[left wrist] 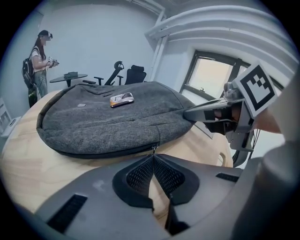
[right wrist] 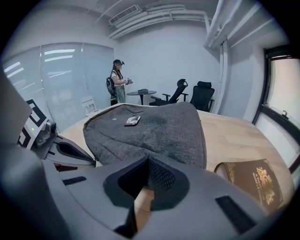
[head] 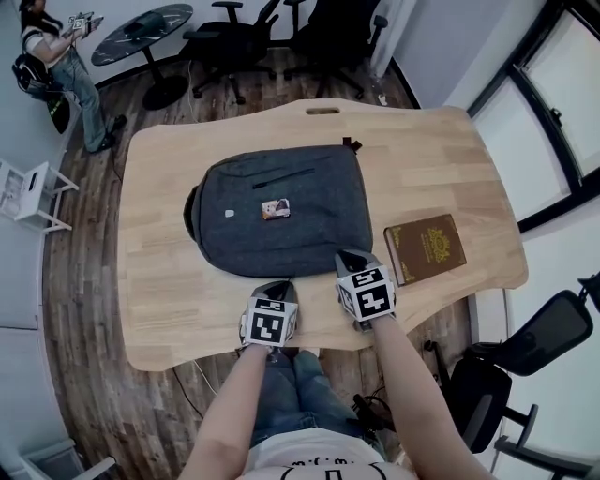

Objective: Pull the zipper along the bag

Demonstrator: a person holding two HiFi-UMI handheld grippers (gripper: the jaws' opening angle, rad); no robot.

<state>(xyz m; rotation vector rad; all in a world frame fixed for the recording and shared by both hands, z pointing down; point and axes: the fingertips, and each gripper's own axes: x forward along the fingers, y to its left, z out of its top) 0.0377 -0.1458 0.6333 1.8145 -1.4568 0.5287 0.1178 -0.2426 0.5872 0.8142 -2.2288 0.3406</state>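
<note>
A grey backpack (head: 281, 211) (left wrist: 108, 122) (right wrist: 159, 126) lies flat on the wooden table (head: 169, 281). My left gripper (head: 274, 286) (left wrist: 153, 157) is at the bag's near edge. Its jaws are shut, with the small metal zipper pull (left wrist: 153, 149) pinched at their tips, where the dark zipper line (left wrist: 103, 154) ends. My right gripper (head: 349, 255) (right wrist: 148, 160) is at the bag's near right corner. It is shut, and its tips nip the fabric edge there. In the left gripper view, the right gripper (left wrist: 187, 114) touches that corner.
A small card (head: 276, 209) lies on top of the bag. A brown book (head: 425, 247) (right wrist: 255, 180) lies to the bag's right, near the table edge. Office chairs (head: 234, 37), a round dark table (head: 141, 28) and a standing person (head: 56, 56) are beyond the far side.
</note>
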